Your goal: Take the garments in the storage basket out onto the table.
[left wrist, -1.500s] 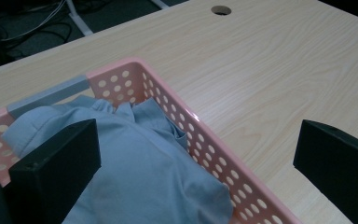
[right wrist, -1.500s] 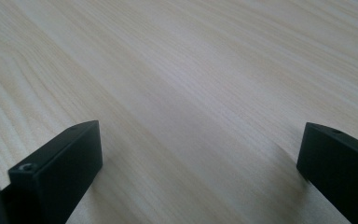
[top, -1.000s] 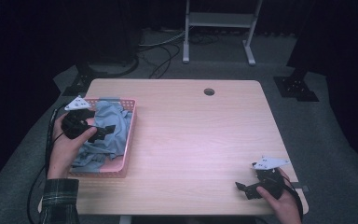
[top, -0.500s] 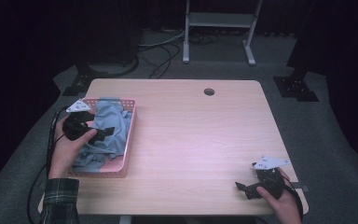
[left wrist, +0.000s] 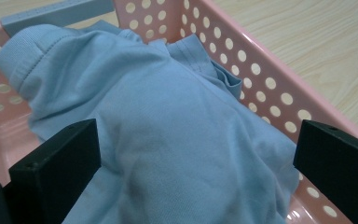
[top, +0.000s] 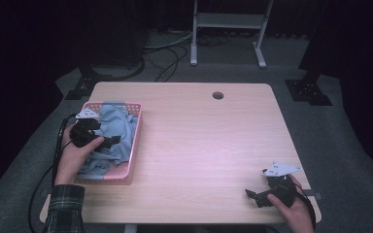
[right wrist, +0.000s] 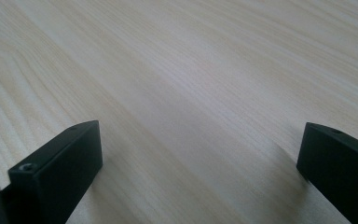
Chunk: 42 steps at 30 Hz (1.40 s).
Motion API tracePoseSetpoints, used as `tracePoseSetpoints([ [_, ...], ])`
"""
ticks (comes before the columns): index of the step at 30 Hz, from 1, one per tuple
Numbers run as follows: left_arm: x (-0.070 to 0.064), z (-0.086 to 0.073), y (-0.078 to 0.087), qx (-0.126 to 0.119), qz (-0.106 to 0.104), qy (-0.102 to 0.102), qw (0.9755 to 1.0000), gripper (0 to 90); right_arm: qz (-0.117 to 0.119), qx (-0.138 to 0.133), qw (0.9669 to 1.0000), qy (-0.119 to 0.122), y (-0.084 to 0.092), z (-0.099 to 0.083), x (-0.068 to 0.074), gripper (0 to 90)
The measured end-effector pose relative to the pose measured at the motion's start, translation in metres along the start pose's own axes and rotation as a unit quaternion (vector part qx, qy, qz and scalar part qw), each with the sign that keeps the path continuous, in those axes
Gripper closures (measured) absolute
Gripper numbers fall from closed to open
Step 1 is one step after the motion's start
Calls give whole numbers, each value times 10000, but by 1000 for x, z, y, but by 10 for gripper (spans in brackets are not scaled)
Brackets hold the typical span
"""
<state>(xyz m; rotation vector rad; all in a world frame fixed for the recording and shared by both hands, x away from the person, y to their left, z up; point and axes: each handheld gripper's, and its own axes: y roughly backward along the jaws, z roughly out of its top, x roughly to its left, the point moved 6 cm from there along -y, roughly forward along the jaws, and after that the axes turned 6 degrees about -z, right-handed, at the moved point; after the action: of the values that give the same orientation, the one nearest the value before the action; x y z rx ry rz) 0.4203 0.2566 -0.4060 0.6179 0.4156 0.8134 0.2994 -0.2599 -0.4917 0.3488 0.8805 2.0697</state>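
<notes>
Left gripper (left wrist: 196, 163) spread wide over blue shirt (left wrist: 168, 135) in basket (left wrist: 265, 88).

Under my left gripper (top: 108, 141): blue cloth (left wrist: 168, 140) heaped between my spread jaws.
Right of it: pink basket (left wrist: 261, 88) wall blocks sideways travel.
Ahead of my right gripper (top: 252, 195): bare table (right wrist: 191, 84), open passage between wide jaws.
</notes>
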Motion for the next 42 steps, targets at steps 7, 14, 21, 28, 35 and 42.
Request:
tracePoseSetpoints([
  [7,2,-4,-7,176,48,31,9998,0,0,0,10000,0,0,0,0,0],
  [14,4,-8,-13,328,33,58,9994,0,-1,1,10000,1,0,0,0,0],
  [21,7,-11,-19,469,43,99,9988,0,0,0,10000,0,0,0,0,0],
  [28,10,-16,-25,654,85,167,9977,0,-1,1,10000,1,0,0,0,0],
  [35,11,-20,-31,842,94,210,9962,0,0,0,10000,0,0,0,0,0],
  [42,13,-25,-36,1064,90,271,9939,0,0,-1,10000,1,0,0,0,0],
])
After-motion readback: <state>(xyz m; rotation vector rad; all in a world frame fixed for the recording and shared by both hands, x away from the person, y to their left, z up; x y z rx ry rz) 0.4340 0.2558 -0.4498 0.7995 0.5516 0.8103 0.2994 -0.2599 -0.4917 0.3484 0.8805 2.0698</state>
